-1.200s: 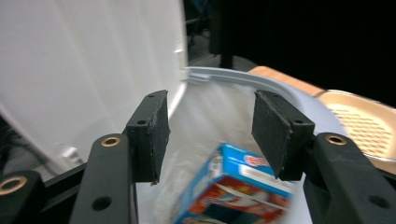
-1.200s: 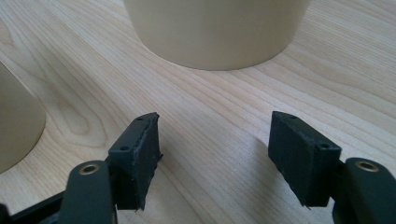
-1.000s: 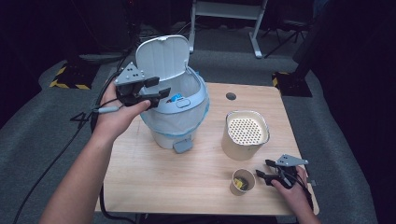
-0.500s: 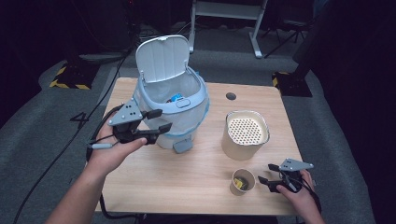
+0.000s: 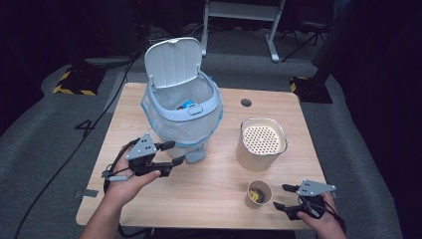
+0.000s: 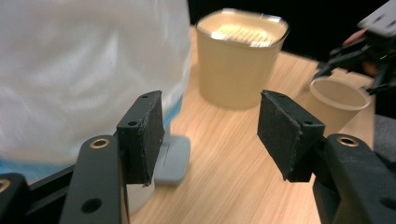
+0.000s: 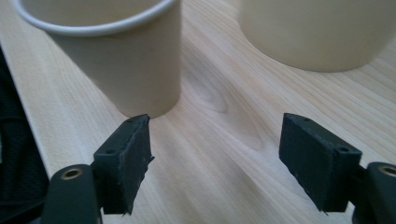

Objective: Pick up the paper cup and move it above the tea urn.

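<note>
A light blue pedal bin (image 5: 181, 107) with a white liner stands at the table's back left, its lid (image 5: 173, 62) raised. My left gripper (image 5: 171, 158) hangs low in front of it, beside the grey pedal (image 5: 195, 157). Its jaws have just been opening and stand open on nothing (image 6: 210, 128). A small paper cup (image 5: 259, 194) with something yellow inside sits near the front edge. My right gripper (image 5: 280, 196) is just right of the cup. Its jaws have just been opening too, and nothing is between them (image 7: 215, 154). The cup (image 7: 121, 56) stands just beyond its left pad.
A beige container (image 5: 261, 144) with a perforated top stands behind the cup, right of the bin. The wooden table (image 5: 219, 184) has a round hole (image 5: 246, 102) near its back edge. Dark floor and cables surround it.
My left hand dropped from the bin's rim to table level in front of the bin. The right gripper drew back a little from the cup and its jaws opened.
</note>
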{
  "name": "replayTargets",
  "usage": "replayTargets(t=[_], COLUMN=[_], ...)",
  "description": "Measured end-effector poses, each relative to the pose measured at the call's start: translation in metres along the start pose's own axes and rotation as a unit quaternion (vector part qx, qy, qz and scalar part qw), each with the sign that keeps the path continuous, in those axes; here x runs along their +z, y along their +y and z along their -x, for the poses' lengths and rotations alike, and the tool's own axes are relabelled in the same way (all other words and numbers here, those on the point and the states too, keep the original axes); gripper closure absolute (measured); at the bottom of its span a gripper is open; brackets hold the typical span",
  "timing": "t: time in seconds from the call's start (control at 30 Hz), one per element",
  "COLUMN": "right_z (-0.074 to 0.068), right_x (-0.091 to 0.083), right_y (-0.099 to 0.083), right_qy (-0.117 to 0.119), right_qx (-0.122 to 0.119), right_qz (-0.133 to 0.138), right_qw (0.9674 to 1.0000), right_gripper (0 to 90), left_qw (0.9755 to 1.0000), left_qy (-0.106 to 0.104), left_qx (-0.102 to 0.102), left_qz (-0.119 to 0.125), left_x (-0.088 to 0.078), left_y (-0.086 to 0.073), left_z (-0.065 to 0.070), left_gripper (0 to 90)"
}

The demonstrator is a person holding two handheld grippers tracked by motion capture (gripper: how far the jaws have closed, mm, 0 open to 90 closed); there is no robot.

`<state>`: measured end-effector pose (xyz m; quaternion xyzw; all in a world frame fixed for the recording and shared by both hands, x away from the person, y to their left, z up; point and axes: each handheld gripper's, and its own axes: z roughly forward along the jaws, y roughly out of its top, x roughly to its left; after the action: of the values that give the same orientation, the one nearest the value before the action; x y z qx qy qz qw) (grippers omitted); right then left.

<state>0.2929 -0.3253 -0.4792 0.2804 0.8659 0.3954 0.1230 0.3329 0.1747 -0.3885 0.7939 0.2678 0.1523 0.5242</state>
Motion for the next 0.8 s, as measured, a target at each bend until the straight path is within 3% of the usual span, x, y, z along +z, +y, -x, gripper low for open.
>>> replayTargets(t=[0.23,0.63,0.8], right_z=[-0.012,-0.024,-0.030], right_x=[0.004,0.017,0.023], right_y=[0.001,0.004,0.009], right_qy=[0.005,0.024,0.032], right_qx=[-0.010,0.002,0.001], right_qz=[0.009,0.028,0.041], right_qw=[0.9999,0.9993,0.9986], right_gripper=[22.1,17.8,18.7], left_qw=[0.9992,0.9972,0.9951], left_qy=[0.003,0.005,0.004], left_qx=[0.000,-0.021,-0.029], left_qz=[-0.041,-0.071,-0.094], left_x=[0.015,0.027,0.034], left_y=[-0.021,-0.060,-0.075], left_z=[-0.001,-0.001,-0.003], left_gripper=[41.3,41.3,41.1])
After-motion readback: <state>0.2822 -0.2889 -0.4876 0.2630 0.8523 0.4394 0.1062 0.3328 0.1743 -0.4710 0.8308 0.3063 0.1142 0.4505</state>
